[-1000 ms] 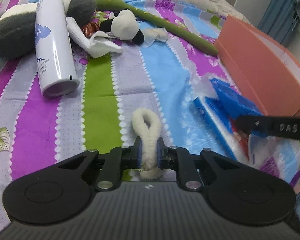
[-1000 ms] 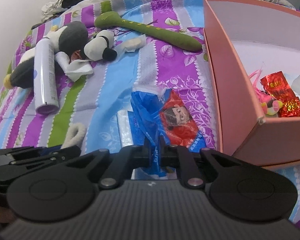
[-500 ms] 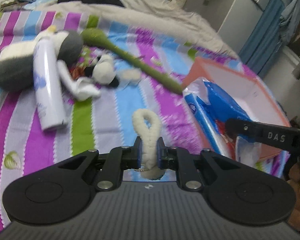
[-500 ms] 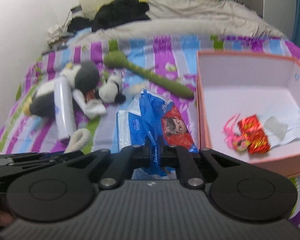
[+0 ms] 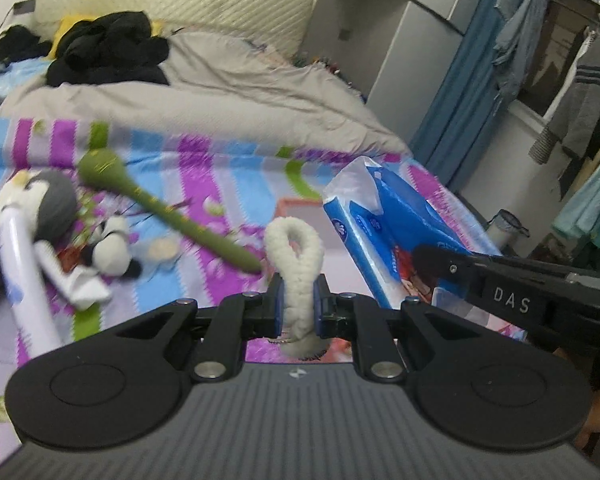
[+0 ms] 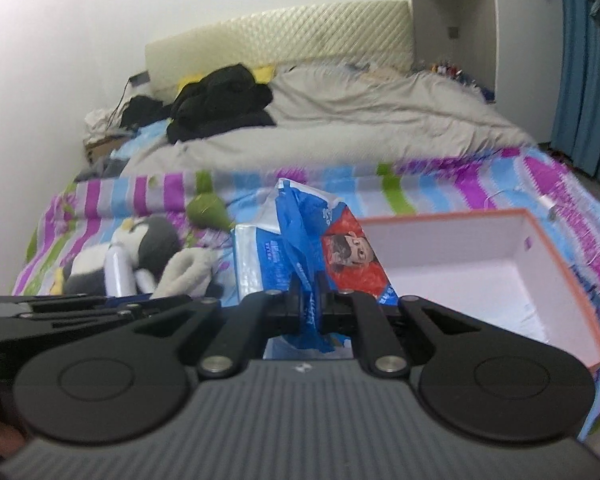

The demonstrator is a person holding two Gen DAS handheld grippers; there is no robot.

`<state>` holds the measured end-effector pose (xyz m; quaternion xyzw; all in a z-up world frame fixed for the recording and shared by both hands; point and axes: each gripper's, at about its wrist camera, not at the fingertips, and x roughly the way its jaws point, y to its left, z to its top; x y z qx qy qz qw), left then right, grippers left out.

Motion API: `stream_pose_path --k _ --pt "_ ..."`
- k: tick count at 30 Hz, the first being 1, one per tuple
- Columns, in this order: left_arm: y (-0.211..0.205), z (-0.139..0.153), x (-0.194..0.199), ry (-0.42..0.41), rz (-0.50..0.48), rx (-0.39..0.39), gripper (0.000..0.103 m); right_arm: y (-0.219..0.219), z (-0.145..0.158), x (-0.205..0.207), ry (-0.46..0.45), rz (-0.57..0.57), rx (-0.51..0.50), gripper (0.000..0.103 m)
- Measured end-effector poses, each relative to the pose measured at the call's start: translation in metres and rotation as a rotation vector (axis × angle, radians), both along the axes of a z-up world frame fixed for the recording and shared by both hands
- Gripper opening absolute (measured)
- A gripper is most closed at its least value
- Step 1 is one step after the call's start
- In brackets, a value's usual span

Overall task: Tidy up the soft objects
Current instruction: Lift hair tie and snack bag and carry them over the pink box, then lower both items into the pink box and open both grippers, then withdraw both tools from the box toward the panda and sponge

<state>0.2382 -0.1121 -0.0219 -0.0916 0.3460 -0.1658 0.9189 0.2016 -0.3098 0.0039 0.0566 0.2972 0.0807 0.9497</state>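
Fingers of left gripper (image 5: pixel 298 305) pinch fleecy loop (image 5: pixel 296 264); right gripper (image 6: pixel 311 307) clamps tissue pack (image 6: pixel 300 248), hiding box (image 6: pixel 540 280) corner.

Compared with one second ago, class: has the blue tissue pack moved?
Yes. The blue tissue pack has risen off the striped bedspread, toward the pink box.

left gripper (image 5: pixel 298 306): raised, level, fingers pinched tight on fluffy white loop (image 5: pixel 296 264) standing upright between the pads | right gripper (image 6: pixel 311 307): raised just beside the left, fingers clamped on blue plastic of tissue pack (image 6: pixel 300 256) | bare hand partly visible at lower right edge behind right gripper (image 5: pixel 598 416)
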Motion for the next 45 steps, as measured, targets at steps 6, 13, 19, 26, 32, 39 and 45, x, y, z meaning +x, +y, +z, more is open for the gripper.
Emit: stream_pose_path --k 6,13,19,26,32,39,45 --pt "-0.047 0.016 0.022 -0.011 -0.034 0.006 0.017 -0.042 0.006 0.011 -0.013 -0.052 -0.013 0.009" --pt "-0.115 -0.015 0.063 0.052 -0.089 0.028 0.017 -0.095 -0.026 0.036 0.061 -0.148 -0.055 0.009" --pt "-0.165 -0.068 0.096 0.148 -0.153 0.066 0.017 -0.131 -0.078 0.058 0.179 -0.212 -0.096 0.009" --pt "-0.194 -0.119 0.116 0.236 -0.204 0.106 0.017 -0.156 -0.129 0.07 0.303 -0.257 -0.092 0.009" --pt "-0.194 -0.137 0.124 0.273 -0.207 0.108 0.026 -0.161 -0.141 0.073 0.331 -0.266 -0.073 0.011" --pt "-0.18 -0.116 0.111 0.216 -0.196 0.101 0.048 -0.161 -0.123 0.069 0.291 -0.261 -0.02 0.034" --pt "-0.159 -0.073 0.082 0.114 -0.165 0.088 0.048 -0.149 -0.082 0.044 0.192 -0.25 0.017 0.034"
